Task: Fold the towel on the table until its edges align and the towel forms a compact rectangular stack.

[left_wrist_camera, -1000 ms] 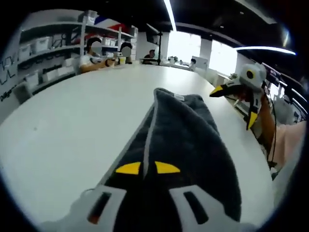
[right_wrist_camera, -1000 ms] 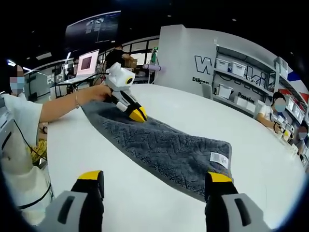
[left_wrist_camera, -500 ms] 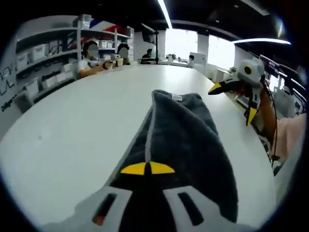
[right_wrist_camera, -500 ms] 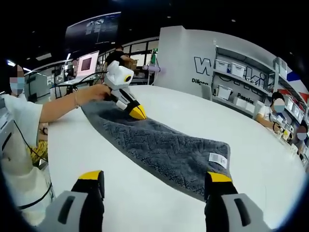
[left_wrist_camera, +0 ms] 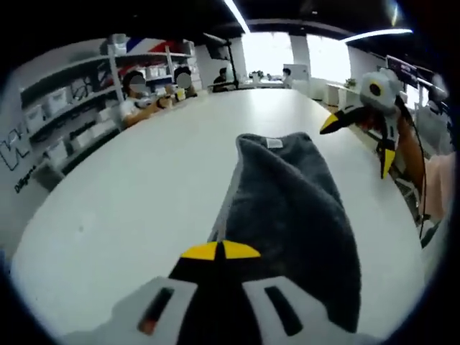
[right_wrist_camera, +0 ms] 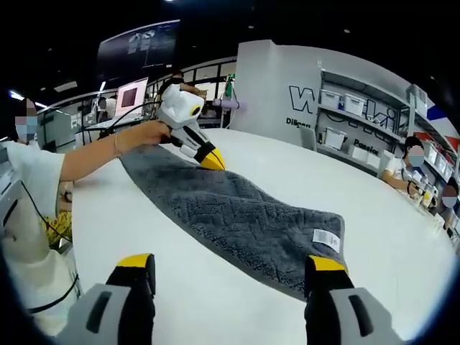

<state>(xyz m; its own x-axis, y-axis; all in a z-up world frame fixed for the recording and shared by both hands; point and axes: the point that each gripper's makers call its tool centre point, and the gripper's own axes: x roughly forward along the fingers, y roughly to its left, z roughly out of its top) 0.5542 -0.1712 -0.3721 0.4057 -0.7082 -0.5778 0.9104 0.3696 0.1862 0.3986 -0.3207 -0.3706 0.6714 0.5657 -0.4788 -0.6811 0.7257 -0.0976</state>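
A dark grey towel [left_wrist_camera: 287,194] lies in a long strip on the white table [left_wrist_camera: 129,187], its white label [left_wrist_camera: 274,143] at the far end. My left gripper [left_wrist_camera: 221,250] is shut on the towel's near end, yellow tips together. In the right gripper view the same left gripper [right_wrist_camera: 208,159] holds that end of the towel [right_wrist_camera: 237,215] raised a little off the table [right_wrist_camera: 287,172]. My right gripper [right_wrist_camera: 230,264] stands open above the table, just short of the towel's long edge, with nothing between its fingers. It also hangs open at the right of the left gripper view [left_wrist_camera: 359,140].
Shelves with white bins [right_wrist_camera: 359,108] line the wall beyond the table. Seated people [left_wrist_camera: 136,97] are at the table's far end. A person's arm [right_wrist_camera: 93,154] reaches in from the left, and a lit screen [right_wrist_camera: 131,93] stands behind.
My left gripper's jaws closed on the towel's end and lifted it slightly, carrying it toward the label end. The right gripper has stayed open and still.
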